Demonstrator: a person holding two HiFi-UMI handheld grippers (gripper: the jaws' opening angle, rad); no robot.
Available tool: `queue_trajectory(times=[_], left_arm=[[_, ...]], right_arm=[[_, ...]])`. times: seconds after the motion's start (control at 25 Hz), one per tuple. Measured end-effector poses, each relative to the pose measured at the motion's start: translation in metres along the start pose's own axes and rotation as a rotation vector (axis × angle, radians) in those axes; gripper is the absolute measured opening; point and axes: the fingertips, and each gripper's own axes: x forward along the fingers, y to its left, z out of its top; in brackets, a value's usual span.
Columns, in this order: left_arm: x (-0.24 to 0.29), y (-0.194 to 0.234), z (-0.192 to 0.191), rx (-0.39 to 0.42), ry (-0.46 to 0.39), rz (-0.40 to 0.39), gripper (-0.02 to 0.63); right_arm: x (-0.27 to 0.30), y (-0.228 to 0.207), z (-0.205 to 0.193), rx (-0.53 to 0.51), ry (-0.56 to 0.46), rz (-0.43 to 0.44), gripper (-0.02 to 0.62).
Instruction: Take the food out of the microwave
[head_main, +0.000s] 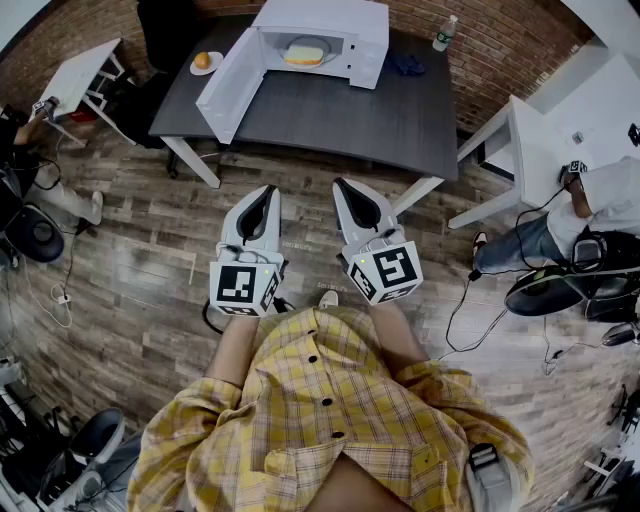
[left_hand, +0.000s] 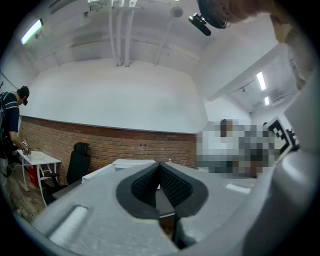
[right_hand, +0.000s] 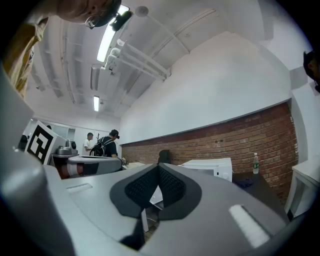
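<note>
Hazard: the left gripper (head_main: 266, 192) and the right gripper (head_main: 342, 186) each have their 2 jaws pressed together on nothing, well short of the dark grey rectangular table (head_main: 350, 115). Reaching in without opening a claw would likely shove the pale yellow, flat, bread-like food (head_main: 304, 55) deeper, and the left gripper could knock the swung-out white microwave door (head_main: 228, 85). The food lies flat inside the open white box-shaped microwave (head_main: 335, 22) at the table's far side

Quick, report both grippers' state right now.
Left gripper: closed, fingers together, holding nothing.
Right gripper: closed, fingers together, holding nothing.
</note>
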Motion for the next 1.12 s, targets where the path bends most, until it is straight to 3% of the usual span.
queue_trajectory(times=[1.12], left_arm=[[0.023,-0.028,-0.021,-0.040,0.031,0.035,0.000]], right_arm=[[-0.012,-0.040,-0.004,0.045,-0.024,0.028,0.005]])
